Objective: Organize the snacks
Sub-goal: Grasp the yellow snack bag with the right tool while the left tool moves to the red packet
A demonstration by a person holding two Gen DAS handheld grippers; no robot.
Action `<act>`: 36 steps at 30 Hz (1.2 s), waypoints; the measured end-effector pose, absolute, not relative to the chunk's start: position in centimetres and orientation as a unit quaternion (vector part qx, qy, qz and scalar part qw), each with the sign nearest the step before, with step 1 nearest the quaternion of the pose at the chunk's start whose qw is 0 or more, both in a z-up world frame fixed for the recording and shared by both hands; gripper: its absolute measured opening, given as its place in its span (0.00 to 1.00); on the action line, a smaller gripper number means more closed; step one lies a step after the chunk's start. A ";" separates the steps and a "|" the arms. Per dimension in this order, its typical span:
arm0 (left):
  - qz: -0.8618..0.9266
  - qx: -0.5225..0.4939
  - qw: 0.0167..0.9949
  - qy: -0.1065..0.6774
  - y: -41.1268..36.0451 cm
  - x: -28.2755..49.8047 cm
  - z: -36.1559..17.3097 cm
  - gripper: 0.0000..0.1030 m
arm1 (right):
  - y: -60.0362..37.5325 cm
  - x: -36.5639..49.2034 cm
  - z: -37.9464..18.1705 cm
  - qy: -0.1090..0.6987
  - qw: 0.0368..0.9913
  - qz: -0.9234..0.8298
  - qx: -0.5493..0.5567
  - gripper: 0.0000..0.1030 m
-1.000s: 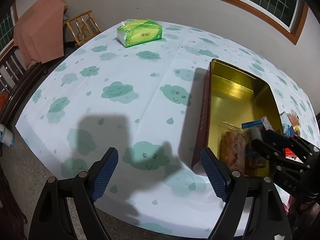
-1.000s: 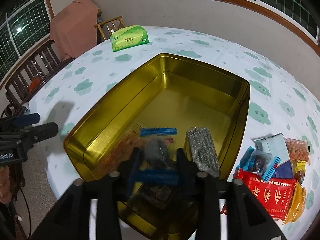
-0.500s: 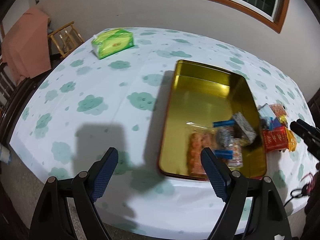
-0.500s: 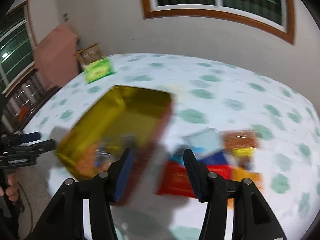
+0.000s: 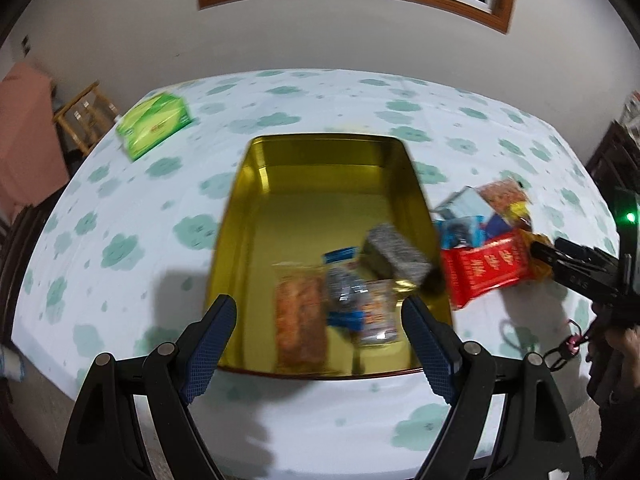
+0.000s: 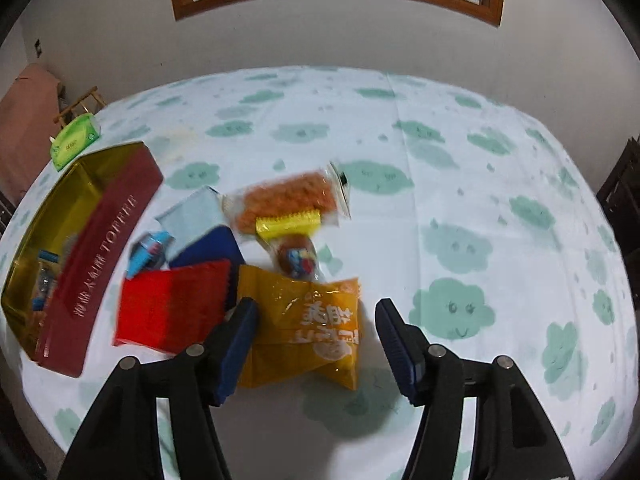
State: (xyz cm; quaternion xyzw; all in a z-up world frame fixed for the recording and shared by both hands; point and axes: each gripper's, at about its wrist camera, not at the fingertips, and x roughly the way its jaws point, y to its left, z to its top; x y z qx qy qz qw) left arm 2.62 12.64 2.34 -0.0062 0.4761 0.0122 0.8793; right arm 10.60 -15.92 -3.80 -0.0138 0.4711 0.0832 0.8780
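Right now the right gripper (image 6: 314, 344) hangs over the orange packet (image 6: 312, 332), jaws opening, nothing pinched; the left gripper (image 5: 320, 344) hovers wide and empty above the gold tin (image 5: 240, 216) on the desk (image 6: 460, 160). Crowded snacks beside the tin risk a double pickup. Motion blur hides most labels, and the red packet (image 6: 172, 308) overlaps others.

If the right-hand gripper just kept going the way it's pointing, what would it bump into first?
Most likely the orange-yellow snack packet, lying on the table between the opening fingers of the right gripper. Depth is unclear.
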 end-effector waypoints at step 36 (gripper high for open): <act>-0.157 0.079 0.848 0.500 -0.3 6.3 -1.2 0.78 | -25.9 10.9 -5.8 0.434 0.900 0.029 -0.003 0.41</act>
